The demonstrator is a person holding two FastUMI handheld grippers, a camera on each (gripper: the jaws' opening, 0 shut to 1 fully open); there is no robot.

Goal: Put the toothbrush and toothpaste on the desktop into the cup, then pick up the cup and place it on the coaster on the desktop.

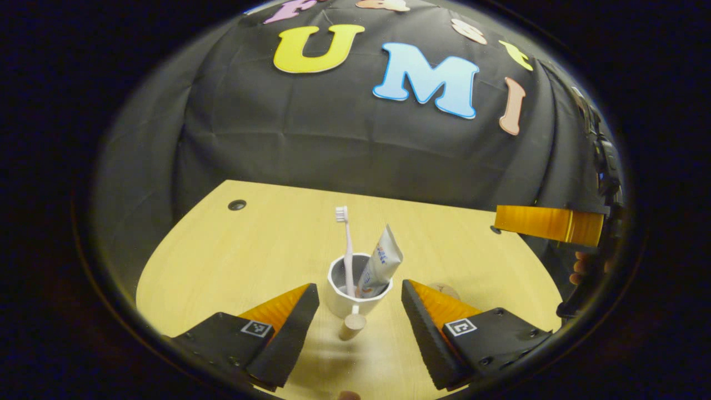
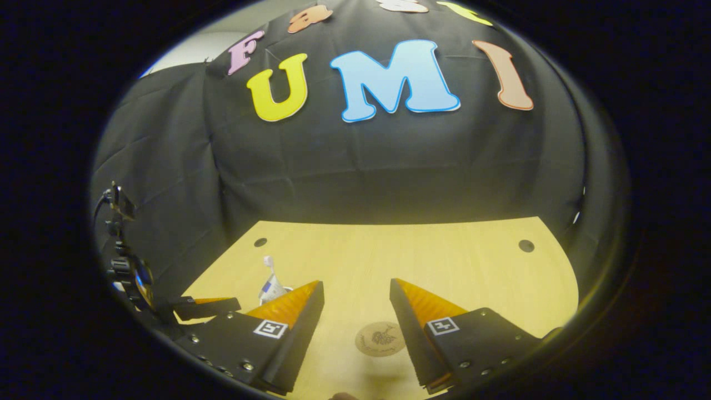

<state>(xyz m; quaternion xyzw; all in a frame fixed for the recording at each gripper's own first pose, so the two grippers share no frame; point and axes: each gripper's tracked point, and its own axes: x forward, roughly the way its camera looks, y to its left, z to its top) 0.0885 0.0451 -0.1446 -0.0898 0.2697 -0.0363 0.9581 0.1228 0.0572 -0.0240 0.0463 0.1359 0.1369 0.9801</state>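
Observation:
A white cup (image 1: 347,303) with a wooden handle (image 1: 352,326) stands on the desktop, holding a white toothbrush (image 1: 346,244) and a toothpaste tube (image 1: 381,264) upright. My left gripper (image 1: 360,286) is open, its fingers flanking the cup without touching it. A round wooden coaster (image 2: 380,339) lies flat on the desk between the fingers of my open right gripper (image 2: 356,284). The coaster's edge (image 1: 444,289) peeks out behind the left gripper's right finger. In the right gripper view the toothpaste top (image 2: 271,286) sticks up behind that gripper's left finger.
The light wooden desk (image 1: 266,244) has small round cable holes (image 1: 237,205) near its far corners. The black cloth wall closes the back. The right gripper's finger (image 1: 547,225) and a hand show at the right edge of the left gripper view.

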